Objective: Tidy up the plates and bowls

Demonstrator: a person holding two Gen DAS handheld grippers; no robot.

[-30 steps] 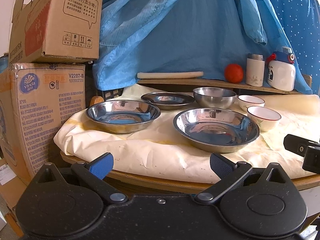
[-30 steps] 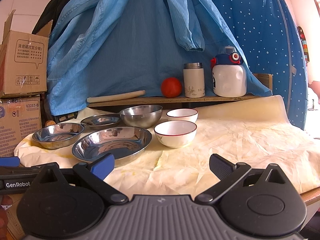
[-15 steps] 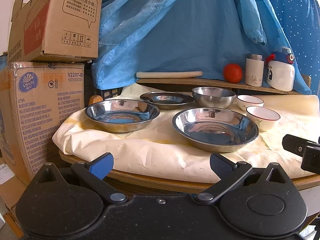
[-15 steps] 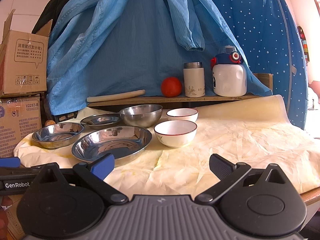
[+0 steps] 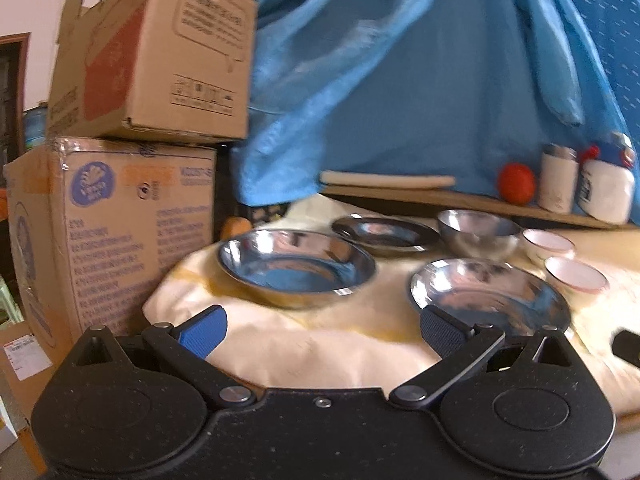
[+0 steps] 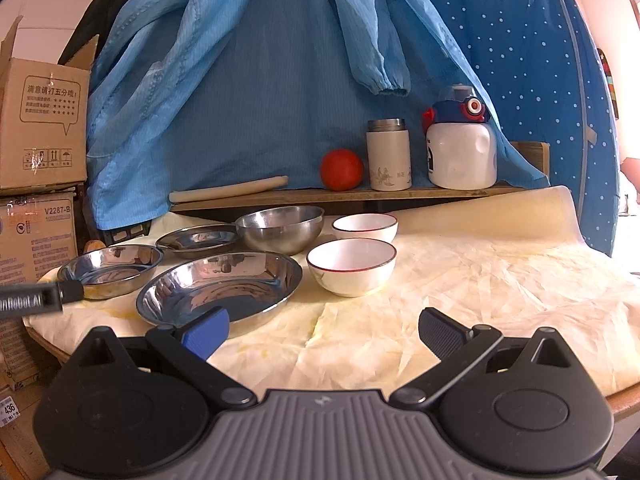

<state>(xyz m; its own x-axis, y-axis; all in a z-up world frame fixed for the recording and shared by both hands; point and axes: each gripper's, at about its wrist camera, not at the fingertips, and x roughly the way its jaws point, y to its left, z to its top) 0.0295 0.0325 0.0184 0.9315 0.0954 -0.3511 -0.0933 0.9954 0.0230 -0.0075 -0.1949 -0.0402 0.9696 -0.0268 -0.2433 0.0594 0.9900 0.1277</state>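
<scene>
Both jaws spread, nothing held: left gripper [image 5: 322,326] low at table edge before wide shallow steel plate [image 5: 296,266], right gripper [image 6: 323,330] short of large steel plate [image 6: 220,286] and red-rimmed white bowl [image 6: 352,266]. Nothing stacked yet; small steel plate [image 6: 198,240], deep steel bowl [image 6: 280,228], second red-rimmed white bowl [image 6: 365,227] all separate on cream paper-covered table [image 6: 500,280]. Versus half a second back: left view blurred, swung leftward and closer; right view unchanged.

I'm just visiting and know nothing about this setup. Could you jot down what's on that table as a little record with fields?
Steel plates: three, lying apart
Steel bowl: one, behind the plates
White bowls: two, red-rimmed, not stacked
Shelf behind: rolling pin, tomato, flask, white bottle
Left gripper: open, empty
Right gripper: open, empty
Stacking: not begun
</scene>
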